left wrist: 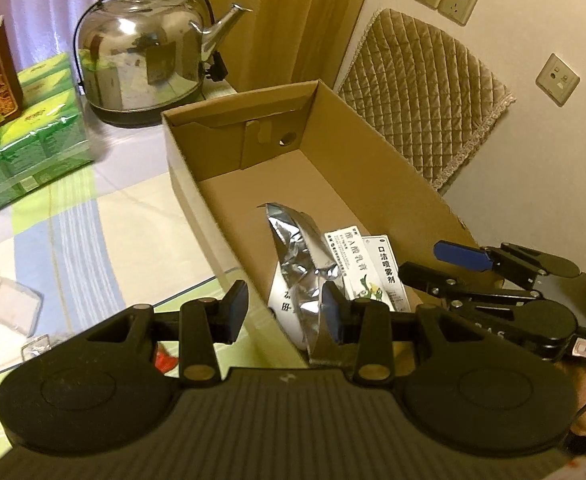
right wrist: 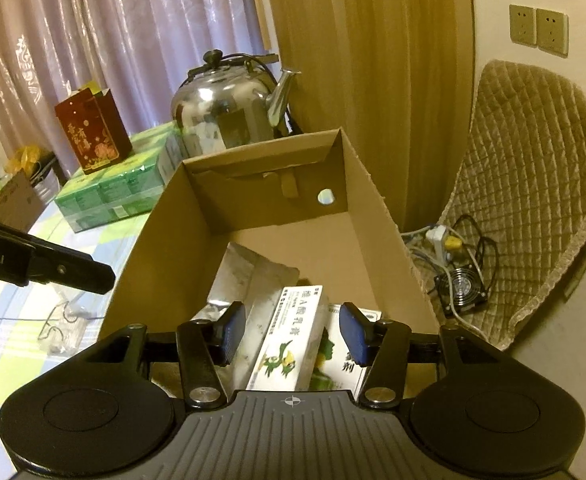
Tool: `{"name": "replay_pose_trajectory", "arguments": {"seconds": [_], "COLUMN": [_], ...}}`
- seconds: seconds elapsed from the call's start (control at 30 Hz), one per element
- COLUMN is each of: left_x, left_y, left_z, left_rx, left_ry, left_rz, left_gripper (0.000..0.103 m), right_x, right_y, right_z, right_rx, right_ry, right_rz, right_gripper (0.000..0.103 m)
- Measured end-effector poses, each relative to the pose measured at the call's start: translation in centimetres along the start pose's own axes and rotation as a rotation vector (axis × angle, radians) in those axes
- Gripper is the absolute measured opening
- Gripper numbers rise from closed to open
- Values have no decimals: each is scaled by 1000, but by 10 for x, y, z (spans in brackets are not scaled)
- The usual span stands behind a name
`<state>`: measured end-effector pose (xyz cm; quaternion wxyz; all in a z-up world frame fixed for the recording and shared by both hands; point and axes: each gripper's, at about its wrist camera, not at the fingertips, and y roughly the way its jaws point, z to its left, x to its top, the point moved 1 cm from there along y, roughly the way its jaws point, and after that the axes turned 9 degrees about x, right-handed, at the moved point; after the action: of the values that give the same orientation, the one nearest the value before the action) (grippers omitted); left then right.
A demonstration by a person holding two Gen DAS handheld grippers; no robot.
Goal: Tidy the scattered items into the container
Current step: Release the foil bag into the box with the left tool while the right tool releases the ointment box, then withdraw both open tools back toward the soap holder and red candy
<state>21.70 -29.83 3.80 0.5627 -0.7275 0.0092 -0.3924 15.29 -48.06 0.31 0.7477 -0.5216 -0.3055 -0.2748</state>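
- Left wrist view: the left tool hangs over the near left wall of the cardboard box, its blue-padded fingers spread wide and holding nothing.
- A crumpled silver foil pouch lies in the near end of the box, with two white medicine cartons beside it: the ointment carton and the spray carton, both touching.
- Right tool shows at the right edge of this view, over the box's near right corner.
- Right wrist view: the right tool hovers above the cartons with fingers wide apart and empty; the ointment carton lies between them, below.
- On the worktop beyond stand a steel kettle, green tissue packs and a red gift bag.
- A clear plastic item lies on the worktop left of the box.
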Motion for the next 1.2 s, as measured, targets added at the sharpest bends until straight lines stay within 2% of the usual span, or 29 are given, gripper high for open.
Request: {"name": "replay_pose_trajectory", "arguments": {"seconds": [0.3,0.67,0.77,0.83,0.97,1.1,1.2], "left_x": [-28,-76,-92,-101,-123,-144,-161], "left_y": [-32,-71,-82,-88,-100,-107,-108], "left_z": [19,64,79,90,114,135,152], "left_rx": [15,49,64,78,112,173,206], "left_ry": [-28,-123,-155,-179,-215,-220,-246], "left_rz": [-20,-38,-46,-54,-66,-72,-65], "left_gripper": [37,49,55,70,79,95,98], "right_x": [-1,-3,-5,-7,-13,-24,-34], "right_y": [-20,-30,-30,-30,-26,-19,-13], "right_z": [33,92,108,117,138,157,172], "right_rx": [12,82,100,116,151,184,210], "right_ry": [-28,-102,-121,-132,-164,-191,-212], "right_rz": [-17,-17,-15,-13,6,30,54], "right_gripper": [64,77,79,81,84,87,88]}}
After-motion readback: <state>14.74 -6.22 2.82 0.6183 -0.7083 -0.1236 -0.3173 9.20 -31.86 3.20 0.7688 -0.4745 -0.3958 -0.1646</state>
